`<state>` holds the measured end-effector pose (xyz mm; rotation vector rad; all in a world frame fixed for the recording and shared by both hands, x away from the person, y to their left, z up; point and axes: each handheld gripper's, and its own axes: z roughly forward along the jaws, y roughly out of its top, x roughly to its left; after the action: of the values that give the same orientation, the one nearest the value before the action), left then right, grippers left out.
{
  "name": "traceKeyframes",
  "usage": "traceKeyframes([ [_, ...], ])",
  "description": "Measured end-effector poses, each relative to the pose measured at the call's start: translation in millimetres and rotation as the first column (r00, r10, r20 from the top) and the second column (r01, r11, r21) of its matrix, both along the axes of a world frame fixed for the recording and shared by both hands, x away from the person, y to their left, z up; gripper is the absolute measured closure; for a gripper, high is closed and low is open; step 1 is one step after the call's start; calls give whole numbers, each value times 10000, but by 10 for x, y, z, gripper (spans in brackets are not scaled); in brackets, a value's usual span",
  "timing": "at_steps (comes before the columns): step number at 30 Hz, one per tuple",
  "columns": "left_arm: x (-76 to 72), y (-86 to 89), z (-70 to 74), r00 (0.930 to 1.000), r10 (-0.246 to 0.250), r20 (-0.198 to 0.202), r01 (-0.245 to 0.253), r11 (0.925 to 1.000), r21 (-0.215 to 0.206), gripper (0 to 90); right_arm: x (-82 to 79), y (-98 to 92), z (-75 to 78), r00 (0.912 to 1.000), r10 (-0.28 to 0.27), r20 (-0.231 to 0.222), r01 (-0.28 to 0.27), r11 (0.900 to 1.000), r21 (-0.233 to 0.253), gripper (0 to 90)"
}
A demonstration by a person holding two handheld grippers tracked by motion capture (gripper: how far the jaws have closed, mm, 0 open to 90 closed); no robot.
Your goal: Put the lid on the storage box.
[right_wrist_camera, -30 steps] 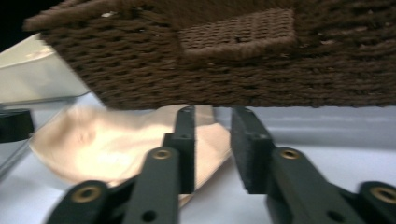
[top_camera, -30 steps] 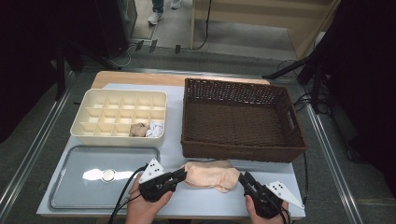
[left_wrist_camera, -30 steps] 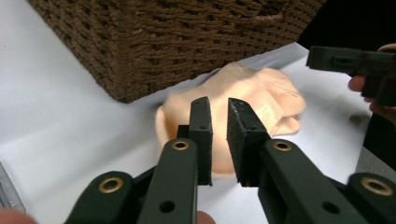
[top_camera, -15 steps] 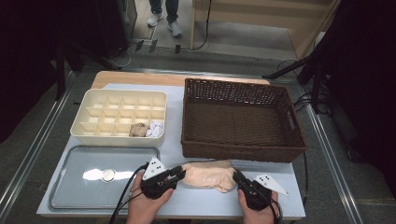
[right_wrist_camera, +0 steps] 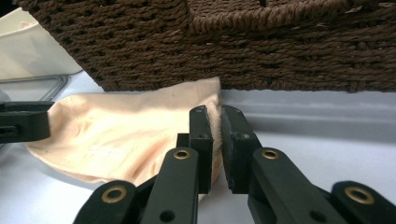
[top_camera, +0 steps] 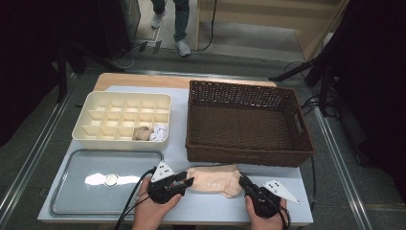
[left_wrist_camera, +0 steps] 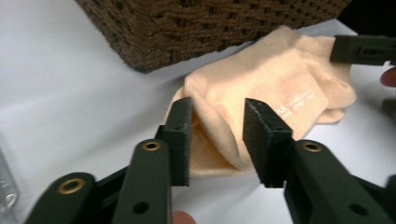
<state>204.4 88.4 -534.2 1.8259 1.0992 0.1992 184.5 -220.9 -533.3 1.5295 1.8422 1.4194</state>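
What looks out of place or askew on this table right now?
Nothing is spilled or damaged. The peach sock lies rumpled on the table in front of the wicker basket; the right gripper pinches its edge and the left gripper straddles its other end, jaws open.

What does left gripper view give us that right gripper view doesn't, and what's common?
Left gripper view alone: the left gripper open, jaws astride the sock's edge, and small print on the fabric. Right gripper view alone: the right gripper shut on the sock's edge, plus the cream organizer and metal tray corner. Both: the peach sock on the table, the wicker basket behind it, and the opposite gripper's jaw.
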Motion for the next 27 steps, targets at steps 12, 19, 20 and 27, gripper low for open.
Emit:
traceKeyframes([
  [12,-45,43,113,9985,-320,447,332,9991,-258,891,-85,2,113,9982,111,590,-125,9996,236,848],
  [19,-61,108,145,9981,-268,547,288,9989,-360,891,-116,8,144,9974,157,699,-176,9995,270,848],
  [20,-65,120,148,9982,-264,539,286,9988,-392,891,-122,11,148,9976,149,670,-166,9995,257,848],
  [27,-88,210,176,9979,-194,613,223,9987,-467,891,-159,32,169,9968,298,746,-315,9993,222,848],
])
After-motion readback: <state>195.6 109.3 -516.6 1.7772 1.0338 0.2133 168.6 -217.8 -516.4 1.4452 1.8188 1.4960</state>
